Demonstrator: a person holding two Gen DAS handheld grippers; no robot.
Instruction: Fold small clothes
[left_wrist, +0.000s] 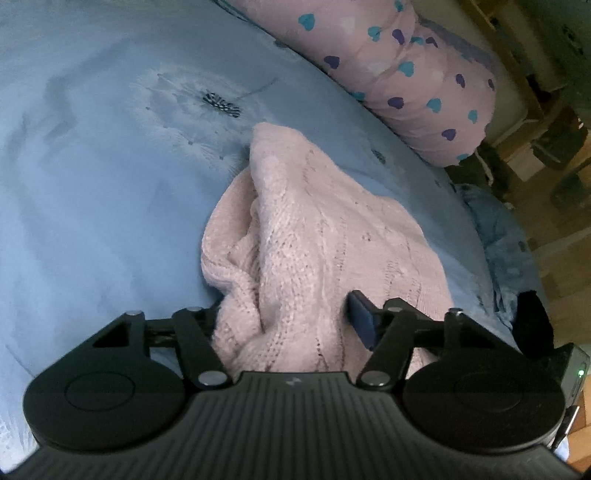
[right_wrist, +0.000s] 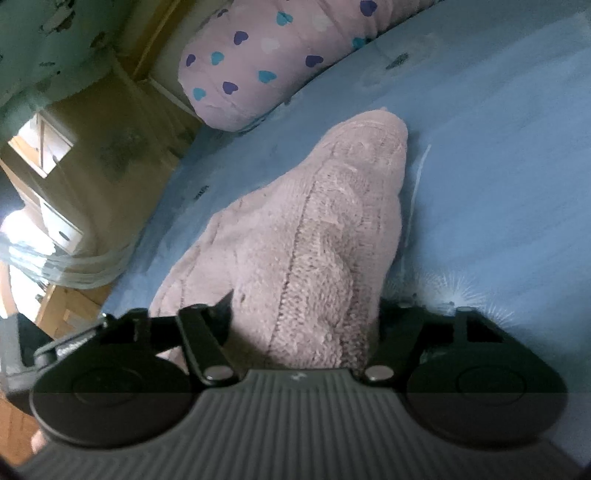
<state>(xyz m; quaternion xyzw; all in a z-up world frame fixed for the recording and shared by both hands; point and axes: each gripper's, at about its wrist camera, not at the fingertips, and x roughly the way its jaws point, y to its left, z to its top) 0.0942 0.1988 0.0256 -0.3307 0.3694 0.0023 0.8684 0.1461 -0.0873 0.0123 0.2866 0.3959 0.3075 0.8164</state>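
Observation:
A pale pink knitted garment (left_wrist: 303, 229) lies bunched on the blue bed cover (left_wrist: 92, 184). It also shows in the right wrist view (right_wrist: 314, 229). My left gripper (left_wrist: 288, 314) has the knit bunched between its jaws; its right blue fingertip (left_wrist: 364, 317) shows, and the left one is hidden by fabric. My right gripper (right_wrist: 303, 314) also has the knit filling the space between its jaws, with both fingertips mostly hidden by it. The fabric rises from the bed toward both grippers.
A pink bolster pillow with blue and purple hearts (left_wrist: 413, 74) lies along the far edge of the bed; it also shows in the right wrist view (right_wrist: 277, 55). Wooden floor and furniture (right_wrist: 92, 166) lie beyond the bed edge. A dandelion print (left_wrist: 218, 101) marks the cover.

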